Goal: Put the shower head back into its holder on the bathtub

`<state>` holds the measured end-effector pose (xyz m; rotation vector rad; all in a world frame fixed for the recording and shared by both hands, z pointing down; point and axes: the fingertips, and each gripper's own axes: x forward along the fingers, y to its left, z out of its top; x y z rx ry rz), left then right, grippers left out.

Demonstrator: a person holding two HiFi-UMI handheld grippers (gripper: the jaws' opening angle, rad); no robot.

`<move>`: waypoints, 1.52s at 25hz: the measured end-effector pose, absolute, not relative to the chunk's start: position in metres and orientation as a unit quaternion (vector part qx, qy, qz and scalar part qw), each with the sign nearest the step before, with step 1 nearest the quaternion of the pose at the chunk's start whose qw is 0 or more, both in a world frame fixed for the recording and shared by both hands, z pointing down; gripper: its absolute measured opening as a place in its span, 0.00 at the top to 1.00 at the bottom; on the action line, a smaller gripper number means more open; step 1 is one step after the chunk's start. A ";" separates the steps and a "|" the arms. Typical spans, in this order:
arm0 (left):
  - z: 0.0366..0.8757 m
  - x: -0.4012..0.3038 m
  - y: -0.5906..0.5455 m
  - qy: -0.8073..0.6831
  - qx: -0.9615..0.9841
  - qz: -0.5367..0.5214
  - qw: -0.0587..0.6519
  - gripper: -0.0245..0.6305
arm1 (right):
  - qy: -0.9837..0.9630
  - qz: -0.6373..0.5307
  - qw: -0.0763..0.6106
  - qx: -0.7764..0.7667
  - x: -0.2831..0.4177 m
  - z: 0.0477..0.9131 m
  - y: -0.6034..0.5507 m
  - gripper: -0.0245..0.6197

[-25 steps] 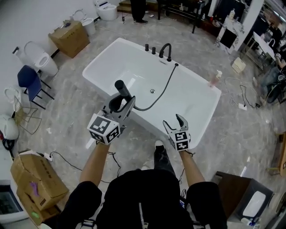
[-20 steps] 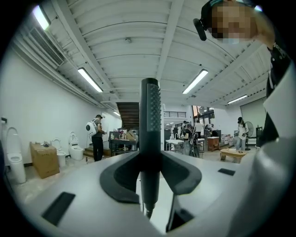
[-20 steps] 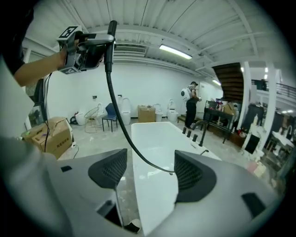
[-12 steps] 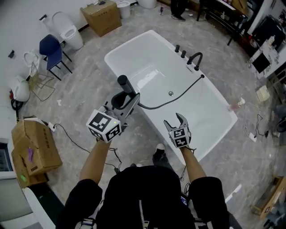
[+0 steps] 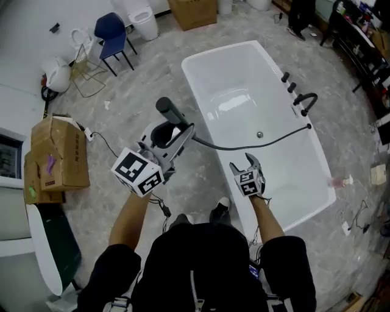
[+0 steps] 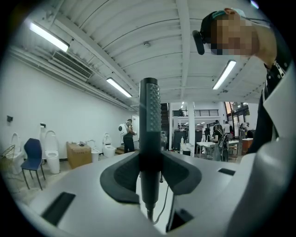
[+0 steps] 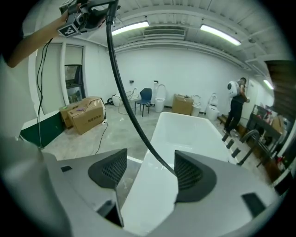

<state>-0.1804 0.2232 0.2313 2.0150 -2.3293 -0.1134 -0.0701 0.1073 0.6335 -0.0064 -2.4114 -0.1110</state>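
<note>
My left gripper [image 5: 172,135] is shut on the dark, stick-like shower head [image 5: 168,112], held upright over the floor just left of the white bathtub [image 5: 226,73]. In the left gripper view the shower head [image 6: 149,134] stands clamped between both pads. Its black hose [image 5: 256,145] sags across the tub to the deck by the black faucet [image 5: 305,100] and the knobs [image 5: 289,82]. My right gripper [image 5: 247,166] is open and empty over the tub's near rim. The hose [image 7: 130,107] crosses the right gripper view above the bathtub [image 7: 185,132].
Cardboard boxes [image 5: 56,159] sit on the floor at left, a blue chair [image 5: 113,31] and toilets [image 5: 139,18] further back. A cable [image 5: 108,146] trails over the floor near my left arm. Another person [image 7: 237,102] stands beyond the tub's far end.
The head view has swung left, so the tub now lies to the right and the boxes come closer. The left gripper keeps hold of the shower head; the right stays open.
</note>
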 end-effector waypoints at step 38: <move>0.209 -0.240 0.317 -0.837 0.543 -0.052 0.031 0.73 | -0.911 -0.086 0.401 0.049 -0.109 0.665 0.050 0.85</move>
